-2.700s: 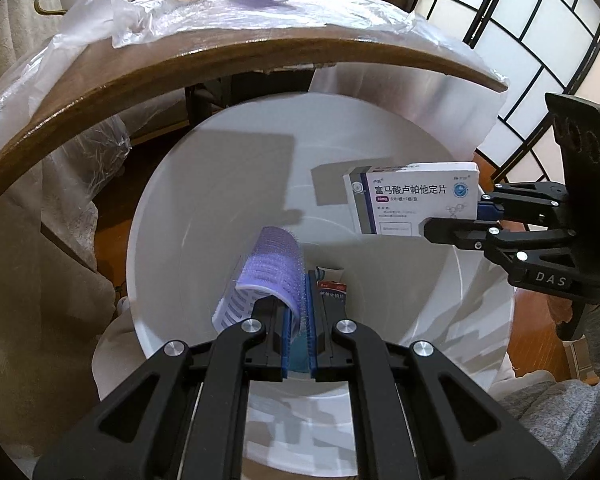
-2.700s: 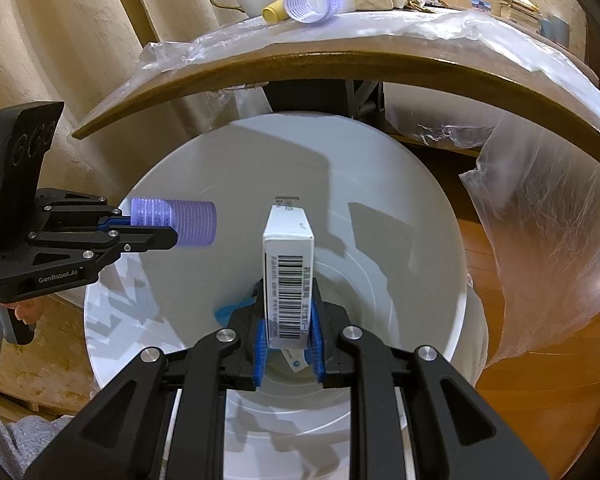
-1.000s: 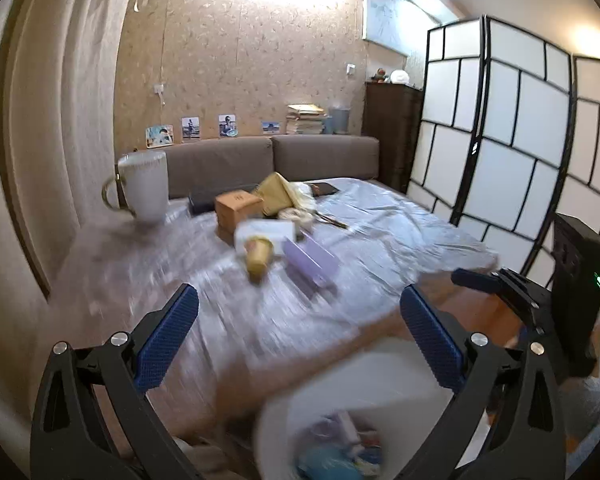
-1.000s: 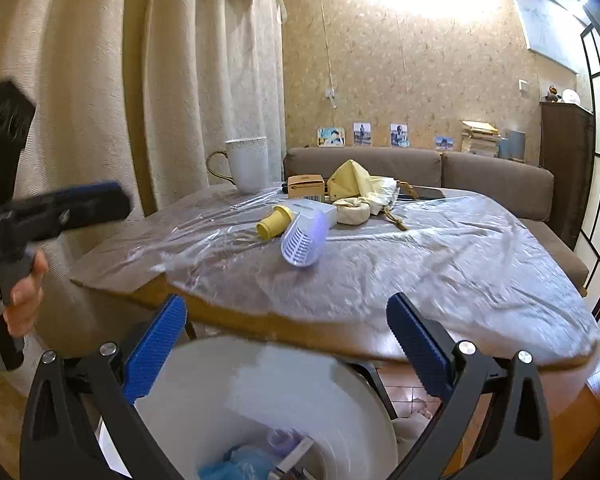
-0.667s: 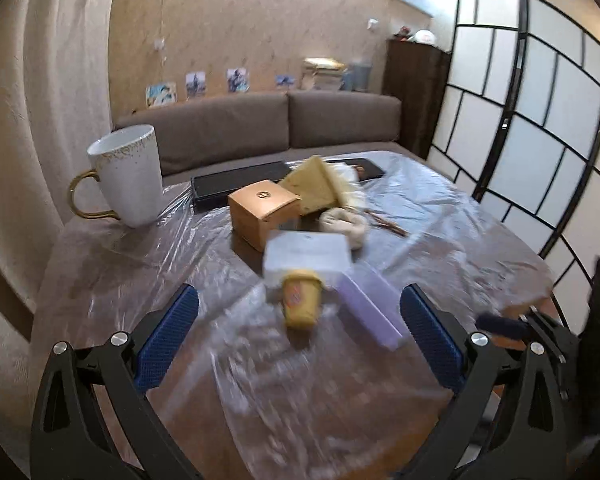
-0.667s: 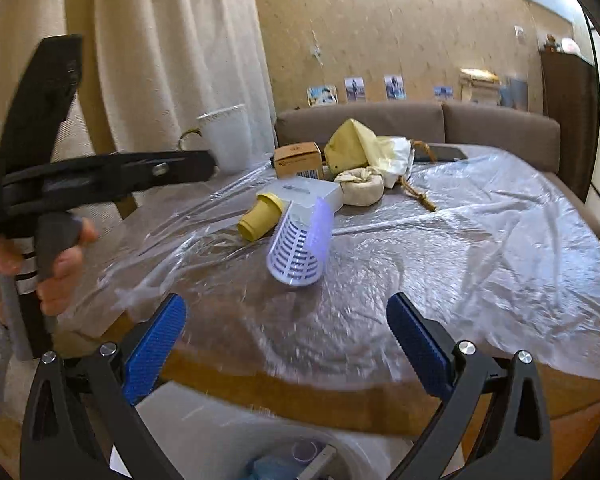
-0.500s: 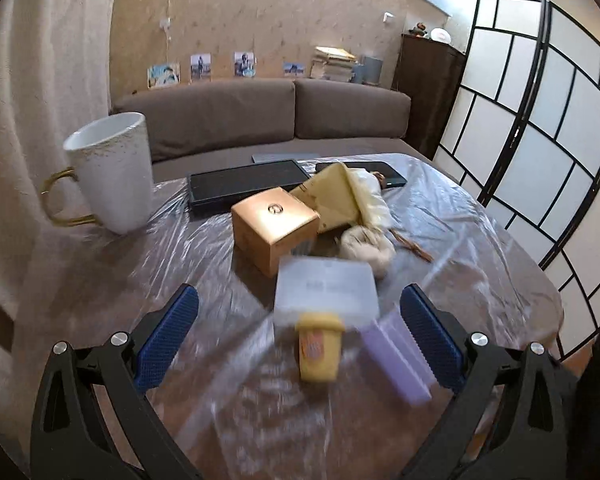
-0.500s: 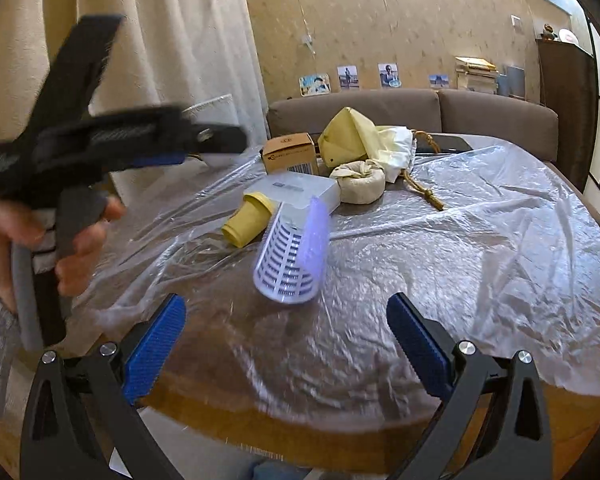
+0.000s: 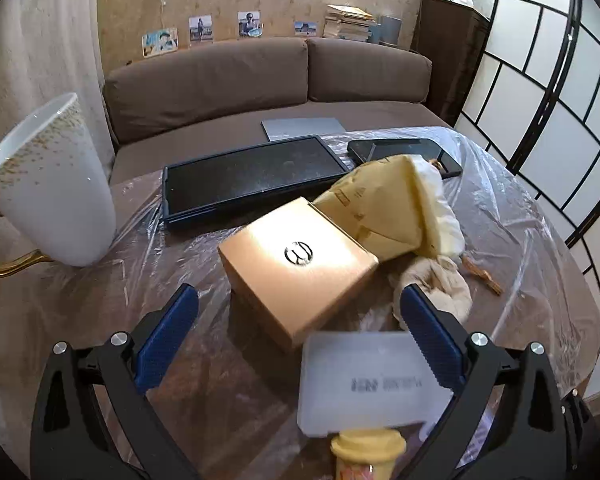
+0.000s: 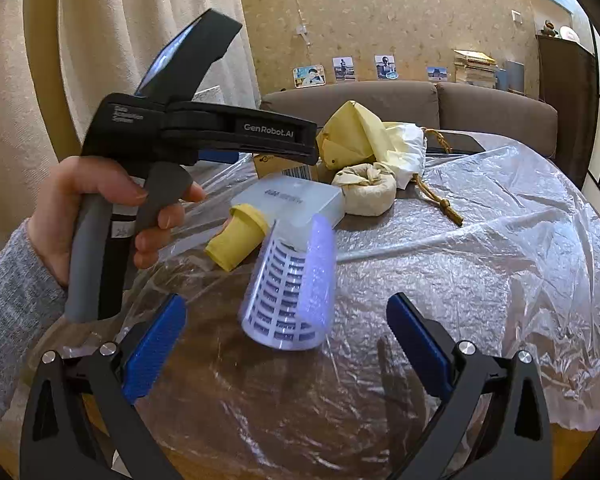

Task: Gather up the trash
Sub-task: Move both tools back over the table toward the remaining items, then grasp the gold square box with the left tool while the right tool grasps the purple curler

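My left gripper (image 9: 298, 338) is open and empty above the table, its jaws to either side of a tan cardboard box (image 9: 298, 266). A frosted white plastic case (image 9: 370, 386) and a small yellow cup (image 9: 366, 454) lie just below it. My right gripper (image 10: 284, 352) is open and empty, with a purple hair roller (image 10: 292, 286) lying on the plastic sheet between its jaws. The right wrist view also shows the yellow cup (image 10: 238, 242), the white case (image 10: 296, 204) and the left gripper's body (image 10: 204, 128) held in a hand.
A white mug (image 9: 48, 188) stands at the table's left. A black tablet (image 9: 248, 174), a phone (image 9: 404, 150), a crumpled yellow bag (image 9: 392, 208) and a cloth bundle (image 9: 436, 280) lie further back. A brown sofa (image 9: 268, 76) is behind the table.
Both grippers let go of the roller and the medicine box over the white bin, opened, and rose to the table. The left moved forward over the tan box; the right neared the purple roller.
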Tool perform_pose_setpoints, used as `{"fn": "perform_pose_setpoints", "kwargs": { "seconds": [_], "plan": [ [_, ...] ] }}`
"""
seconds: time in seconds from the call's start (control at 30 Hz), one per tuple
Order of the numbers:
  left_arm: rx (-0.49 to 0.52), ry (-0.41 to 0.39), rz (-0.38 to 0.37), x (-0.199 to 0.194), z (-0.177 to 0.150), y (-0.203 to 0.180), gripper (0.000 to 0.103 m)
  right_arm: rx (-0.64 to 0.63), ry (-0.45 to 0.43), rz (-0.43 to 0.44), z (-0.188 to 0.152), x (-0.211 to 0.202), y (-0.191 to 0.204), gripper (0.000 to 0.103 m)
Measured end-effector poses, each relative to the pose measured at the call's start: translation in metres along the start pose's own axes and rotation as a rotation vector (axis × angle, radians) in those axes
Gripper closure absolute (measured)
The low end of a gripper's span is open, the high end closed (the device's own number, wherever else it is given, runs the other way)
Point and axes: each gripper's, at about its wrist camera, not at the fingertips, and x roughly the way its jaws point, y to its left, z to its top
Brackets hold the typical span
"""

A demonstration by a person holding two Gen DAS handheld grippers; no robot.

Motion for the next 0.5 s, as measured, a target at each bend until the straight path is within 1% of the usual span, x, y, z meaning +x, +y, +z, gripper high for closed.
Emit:
{"fn": "perform_pose_setpoints", "kwargs": {
  "seconds": [0.1,0.23,0.33,0.43,0.5],
  "plan": [
    [-0.008,0.004,-0.028,0.006,0.001,0.004,0.002,0.019,0.001,0.013,0.003,0.003,-0.004,0.004],
    [0.021,0.016,-0.03,0.013,0.003,0.0,0.002,0.03,0.011,0.024,0.004,0.005,-0.005,0.005],
    [0.057,0.015,-0.007,0.015,0.003,-0.006,0.002,0.006,0.01,0.003,0.005,0.006,-0.002,0.01],
    [0.081,0.006,0.002,0.017,0.006,-0.011,0.002,0.002,0.016,-0.002,0.006,0.007,-0.002,0.017],
    [0.089,0.007,0.001,0.017,0.005,-0.013,0.005,0.006,0.028,0.004,0.005,0.008,-0.002,0.022]
  ]
}}
